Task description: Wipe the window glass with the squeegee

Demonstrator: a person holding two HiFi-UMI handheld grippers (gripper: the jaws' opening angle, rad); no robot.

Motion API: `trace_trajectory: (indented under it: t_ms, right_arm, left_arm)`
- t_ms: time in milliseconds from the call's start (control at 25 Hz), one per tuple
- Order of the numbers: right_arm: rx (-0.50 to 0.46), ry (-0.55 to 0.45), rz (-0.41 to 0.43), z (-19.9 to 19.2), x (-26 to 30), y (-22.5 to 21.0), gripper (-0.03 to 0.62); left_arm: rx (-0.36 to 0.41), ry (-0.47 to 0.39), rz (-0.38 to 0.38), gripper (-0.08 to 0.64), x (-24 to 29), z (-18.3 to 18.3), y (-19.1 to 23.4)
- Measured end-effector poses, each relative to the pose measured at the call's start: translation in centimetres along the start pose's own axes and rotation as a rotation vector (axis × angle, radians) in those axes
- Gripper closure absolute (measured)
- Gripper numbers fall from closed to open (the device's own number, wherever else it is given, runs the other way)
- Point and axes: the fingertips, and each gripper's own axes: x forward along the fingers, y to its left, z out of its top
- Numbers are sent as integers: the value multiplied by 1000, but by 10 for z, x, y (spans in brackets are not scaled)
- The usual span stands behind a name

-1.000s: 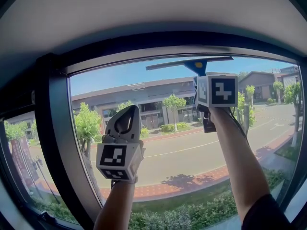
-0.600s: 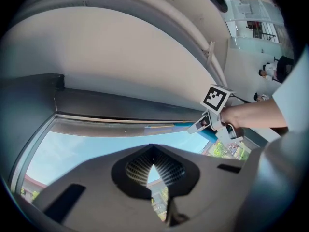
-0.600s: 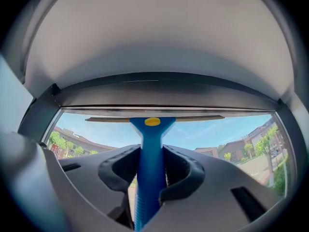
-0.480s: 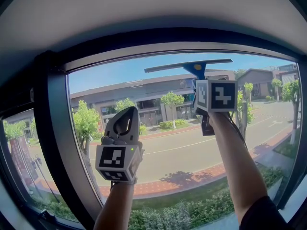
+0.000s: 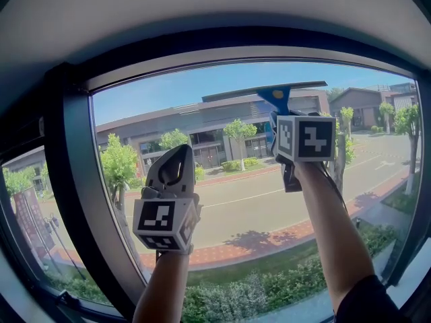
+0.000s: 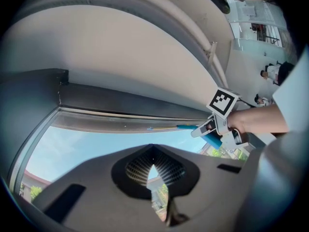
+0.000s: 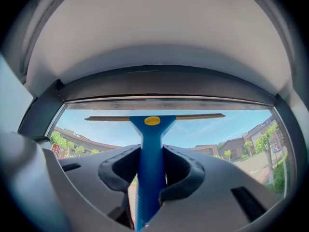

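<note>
The squeegee (image 5: 264, 91) has a thin dark blade and a blue handle with a yellow dot. It rests against the window glass (image 5: 229, 207) a little below the top frame. My right gripper (image 5: 277, 122) is shut on the blue handle, the marker cube just under it. In the right gripper view the blade (image 7: 154, 116) lies level across the pane and the handle (image 7: 149, 168) runs down between the jaws of the right gripper (image 7: 150, 172). My left gripper (image 5: 179, 155) is raised before the glass at lower left, shut and empty. The left gripper view shows its jaws together (image 6: 153, 167) and the squeegee (image 6: 194, 127) off to the right.
A thick dark window frame (image 5: 69, 180) runs down the left and arches over the top (image 5: 222, 46), with a white ceiling above. A second pane (image 5: 27, 200) sits left of the post. Outside are buildings, trees and a road. People (image 6: 270, 74) stand far behind.
The squeegee and my right gripper have slid a little down the glass, away from the top frame. My left gripper has hardly moved.
</note>
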Motion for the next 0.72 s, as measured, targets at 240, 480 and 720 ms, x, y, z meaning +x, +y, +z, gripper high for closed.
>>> trace_trajectory:
  t_ms: [240, 480, 720]
  right_arm:
    - [-1, 16, -8, -19, -8, 2, 460]
    - [-2, 36, -14, -39, -16, 2, 461]
    - [-4, 52, -13, -57, -26, 3, 460]
  left_arm:
    - [-26, 17, -3, 558, -7, -13, -2]
    - [-12, 36, -8, 558, -14, -20, -4]
    - [25, 59, -11, 558, -23, -34, -3]
